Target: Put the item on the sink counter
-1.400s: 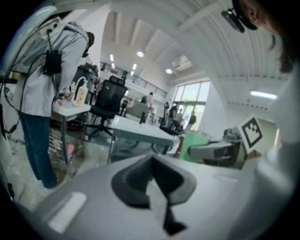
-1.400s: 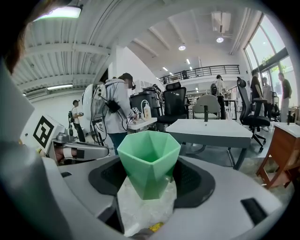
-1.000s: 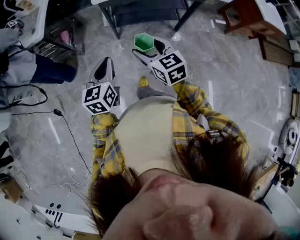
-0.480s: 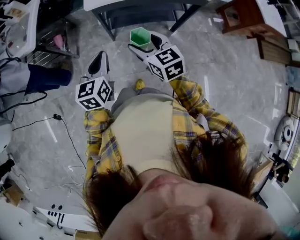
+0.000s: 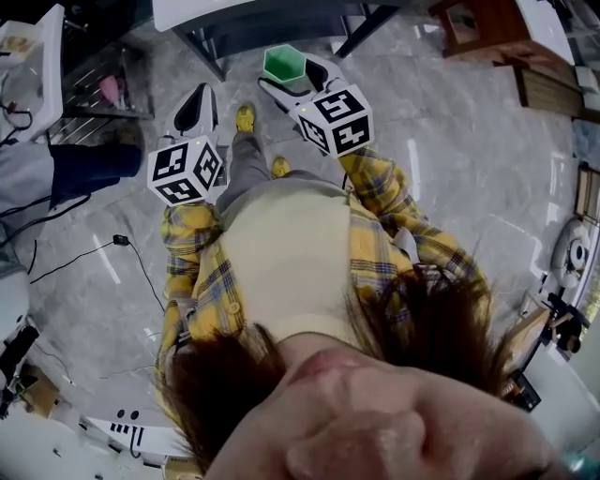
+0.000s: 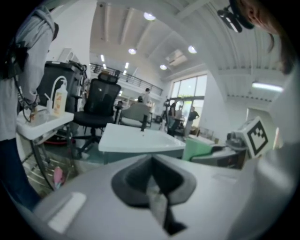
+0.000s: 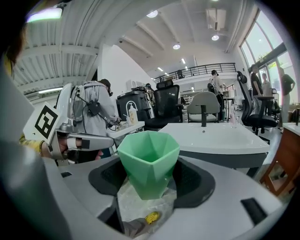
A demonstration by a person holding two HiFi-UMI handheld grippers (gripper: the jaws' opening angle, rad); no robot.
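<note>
A green faceted cup (image 7: 149, 168) sits between the jaws of my right gripper (image 7: 149, 180), which is shut on its lower half. In the head view the cup (image 5: 283, 64) is held over the floor just short of the white sink counter (image 5: 244, 11). That counter (image 7: 220, 138), with its dark faucet (image 7: 203, 115), lies straight ahead at about cup height. My left gripper (image 5: 197, 108) is held level to the left of the right one. It is shut (image 6: 152, 164) with nothing in it. From it I see the counter (image 6: 140, 138) and the cup (image 6: 199, 147).
A person in a grey top and dark trousers (image 5: 84, 164) stands at the left by a small white table with a pump bottle (image 6: 58, 101). A metal rack (image 5: 112, 89), a floor cable (image 5: 117, 240), an office chair (image 6: 98, 105) and wooden furniture (image 5: 478, 23) surround the path.
The person holding the grippers has stepped forward, one yellow shoe now ahead. Both grippers and the cup have come closer to the sink counter. The grips are unchanged.
</note>
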